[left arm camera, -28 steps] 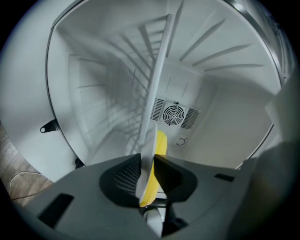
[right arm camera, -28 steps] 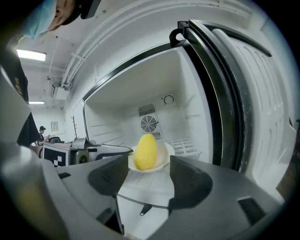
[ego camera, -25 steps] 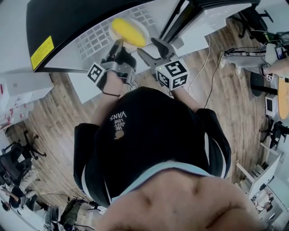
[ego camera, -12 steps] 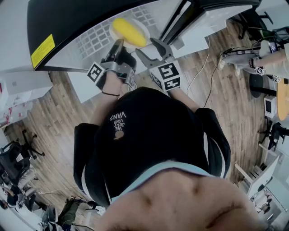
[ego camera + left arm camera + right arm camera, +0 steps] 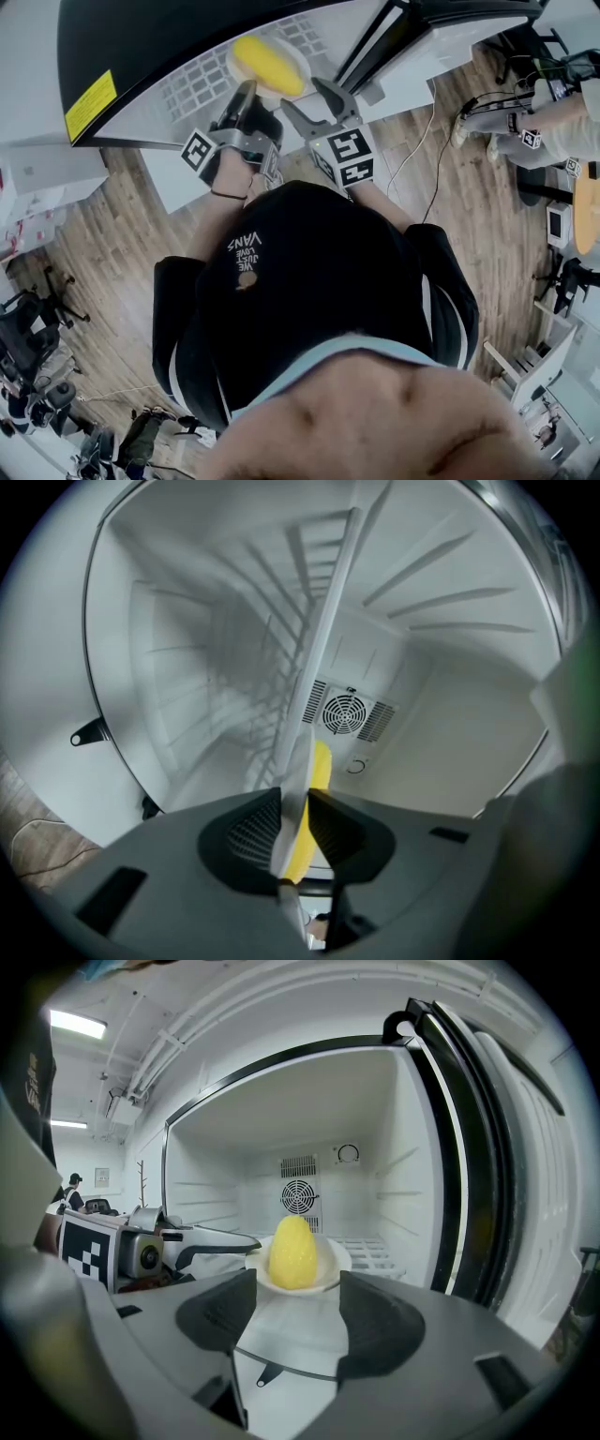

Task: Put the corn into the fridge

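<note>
The yellow corn [image 5: 267, 66] lies on a small white plate [image 5: 296, 54] held over the open fridge's wire shelf [image 5: 192, 86]. My left gripper [image 5: 246, 91] is shut on the plate's near rim. In the left gripper view the plate [image 5: 302, 761] shows edge-on between the jaws, with the corn [image 5: 320, 765] behind it. My right gripper [image 5: 309, 100] stands open just right of the plate, touching nothing. In the right gripper view the corn [image 5: 292, 1252] and plate [image 5: 334, 1260] sit ahead of the open right gripper [image 5: 295, 1312], with the left gripper [image 5: 246, 1241] at the plate's left edge.
The fridge compartment is white, with a round fan grille [image 5: 344, 712] on its back wall and ribbed side walls. Its black-edged door frame [image 5: 461, 1157] stands at the right. A white cabinet [image 5: 52, 178] and wooden floor lie below; a person [image 5: 562, 103] is at the far right.
My right gripper has shifted slightly left and turned a little beside the plate. The left gripper, plate and corn have hardly moved. The person at the far right has moved.
</note>
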Action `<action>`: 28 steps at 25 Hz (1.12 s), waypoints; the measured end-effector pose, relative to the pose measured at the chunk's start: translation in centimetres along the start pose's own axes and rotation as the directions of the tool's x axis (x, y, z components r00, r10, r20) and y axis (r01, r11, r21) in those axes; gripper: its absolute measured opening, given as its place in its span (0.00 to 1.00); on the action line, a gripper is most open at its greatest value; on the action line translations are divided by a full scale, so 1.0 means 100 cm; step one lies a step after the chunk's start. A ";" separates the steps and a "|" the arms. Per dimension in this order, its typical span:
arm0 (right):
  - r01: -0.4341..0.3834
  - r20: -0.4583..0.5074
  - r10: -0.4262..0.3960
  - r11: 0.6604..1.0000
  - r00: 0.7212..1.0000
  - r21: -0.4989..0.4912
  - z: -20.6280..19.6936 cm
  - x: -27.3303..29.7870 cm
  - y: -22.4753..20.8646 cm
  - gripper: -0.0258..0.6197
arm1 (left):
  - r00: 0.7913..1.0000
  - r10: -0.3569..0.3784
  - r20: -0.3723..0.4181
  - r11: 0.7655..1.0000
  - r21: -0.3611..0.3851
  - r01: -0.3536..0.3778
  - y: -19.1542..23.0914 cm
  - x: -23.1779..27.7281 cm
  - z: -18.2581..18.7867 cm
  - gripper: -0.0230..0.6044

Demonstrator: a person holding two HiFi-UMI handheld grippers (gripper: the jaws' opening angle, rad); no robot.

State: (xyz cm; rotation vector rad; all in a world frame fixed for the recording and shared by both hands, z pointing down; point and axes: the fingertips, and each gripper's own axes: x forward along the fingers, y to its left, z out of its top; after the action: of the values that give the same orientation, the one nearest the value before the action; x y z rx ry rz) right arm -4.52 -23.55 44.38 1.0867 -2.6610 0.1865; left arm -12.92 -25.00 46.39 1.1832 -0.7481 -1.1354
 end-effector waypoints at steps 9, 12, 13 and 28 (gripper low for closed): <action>-0.002 -0.007 0.002 1.000 1.000 0.005 0.001 0.010 -0.010 0.46 | 0.999 -0.016 -0.034 1.000 0.002 0.016 0.000 0.007 -0.005 0.14; -0.002 -0.005 0.002 1.000 1.000 0.004 0.003 0.014 -0.011 0.45 | 0.999 -0.012 -0.041 1.000 -0.009 0.012 0.002 0.006 -0.006 0.14; -0.002 -0.004 0.002 1.000 1.000 0.003 0.003 0.015 -0.010 0.45 | 0.999 -0.010 -0.041 1.000 -0.011 0.010 0.003 0.005 -0.006 0.14; 0.002 -0.004 -0.002 1.000 1.000 0.002 0.006 0.026 -0.024 0.45 | 1.000 -0.001 -0.029 1.000 -0.018 0.001 0.008 0.002 -0.003 0.14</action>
State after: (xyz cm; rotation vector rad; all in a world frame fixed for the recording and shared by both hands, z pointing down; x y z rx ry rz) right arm -4.77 -27.12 44.55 1.0886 -2.6561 0.1904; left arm -12.41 -25.08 47.07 1.1829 -0.7144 -1.1213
